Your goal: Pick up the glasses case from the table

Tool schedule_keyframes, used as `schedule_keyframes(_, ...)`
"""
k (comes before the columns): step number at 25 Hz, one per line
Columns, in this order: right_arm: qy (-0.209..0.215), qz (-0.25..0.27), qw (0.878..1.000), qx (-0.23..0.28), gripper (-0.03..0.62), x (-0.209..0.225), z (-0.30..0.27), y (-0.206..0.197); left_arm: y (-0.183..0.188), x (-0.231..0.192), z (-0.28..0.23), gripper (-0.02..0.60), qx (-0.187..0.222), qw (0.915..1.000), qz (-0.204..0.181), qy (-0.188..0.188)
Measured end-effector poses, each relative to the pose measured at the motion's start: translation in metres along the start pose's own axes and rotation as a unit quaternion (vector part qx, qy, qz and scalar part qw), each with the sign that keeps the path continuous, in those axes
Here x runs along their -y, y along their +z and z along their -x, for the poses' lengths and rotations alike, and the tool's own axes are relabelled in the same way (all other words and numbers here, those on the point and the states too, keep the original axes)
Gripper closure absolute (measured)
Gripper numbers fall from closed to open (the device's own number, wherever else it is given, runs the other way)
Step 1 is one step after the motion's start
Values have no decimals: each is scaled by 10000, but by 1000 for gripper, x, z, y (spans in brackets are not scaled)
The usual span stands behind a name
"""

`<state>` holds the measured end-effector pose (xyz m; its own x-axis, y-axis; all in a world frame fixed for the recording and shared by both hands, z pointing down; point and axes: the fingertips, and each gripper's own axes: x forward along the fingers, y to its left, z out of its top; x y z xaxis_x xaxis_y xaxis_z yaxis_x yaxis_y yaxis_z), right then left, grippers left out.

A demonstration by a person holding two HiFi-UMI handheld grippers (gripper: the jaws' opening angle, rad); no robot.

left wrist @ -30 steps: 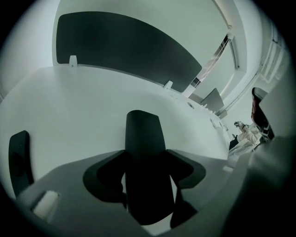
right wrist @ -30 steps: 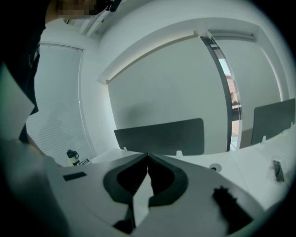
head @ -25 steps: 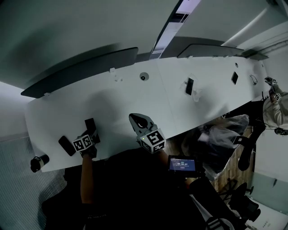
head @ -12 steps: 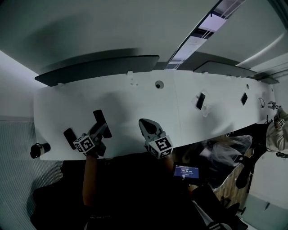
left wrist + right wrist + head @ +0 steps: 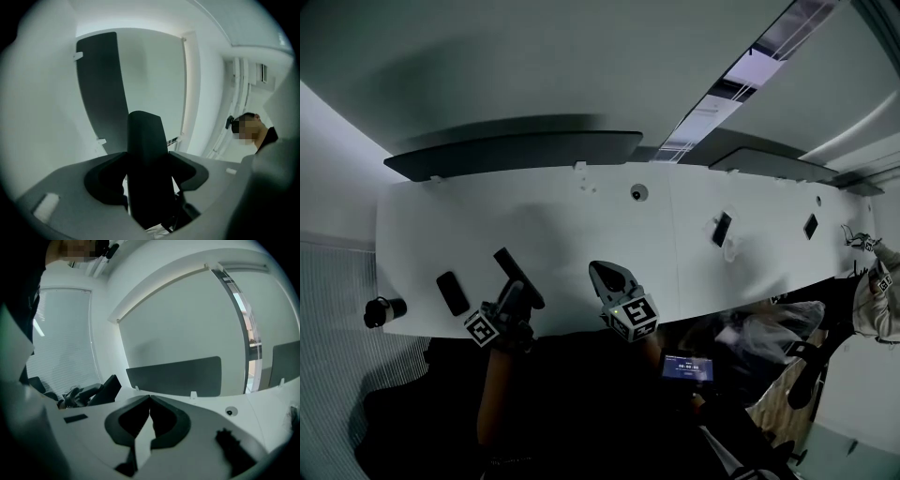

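The glasses case (image 5: 512,268) is a long black bar, held off the white table (image 5: 581,225) near its front left. My left gripper (image 5: 514,302) is shut on its lower end. In the left gripper view the case (image 5: 146,140) stands up between the two dark fingers (image 5: 105,180), which press on its sides. My right gripper (image 5: 605,277) hovers over the table's front middle, shut, with nothing in it; in the right gripper view its tips (image 5: 150,397) meet. From there the lifted case (image 5: 107,389) shows at the left.
A flat black phone-like thing (image 5: 452,292) lies left of the case, and a dark cylinder (image 5: 382,310) sits at the table's left end. A small round piece (image 5: 638,193) and two black devices (image 5: 722,228) (image 5: 811,226) lie farther right. Dark dividers (image 5: 516,150) line the back edge. A person (image 5: 255,133) stands at the right.
My left gripper has risen from the table with the glasses case and tipped it up from pointing down to near level. The right gripper has stayed where it was.
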<state>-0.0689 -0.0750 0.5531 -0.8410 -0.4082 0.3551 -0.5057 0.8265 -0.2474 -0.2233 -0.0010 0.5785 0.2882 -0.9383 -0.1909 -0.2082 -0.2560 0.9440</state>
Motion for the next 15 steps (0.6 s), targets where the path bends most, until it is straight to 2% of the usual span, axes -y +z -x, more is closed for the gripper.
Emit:
schedule_keyframes(1, -10, 24, 10000, -26, 586, 2, -1, 0, -3, -1, 2, 295, 191, 9995, 223, -93)
schedule_keyframes(3, -25, 44, 10000, 7, 586, 6, -5, 1, -5, -9, 7, 295, 329, 9988, 344, -76)
schedule_keyframes(10, 165, 138, 9997, 69, 586, -7, -11, 4, -15, -15, 15, 295, -357, 9991, -166, 124)
schedule_keyframes(15, 167, 178, 9997, 66, 586, -5, -6, 3, -17, -10, 7, 295, -472, 9985, -268, -25)
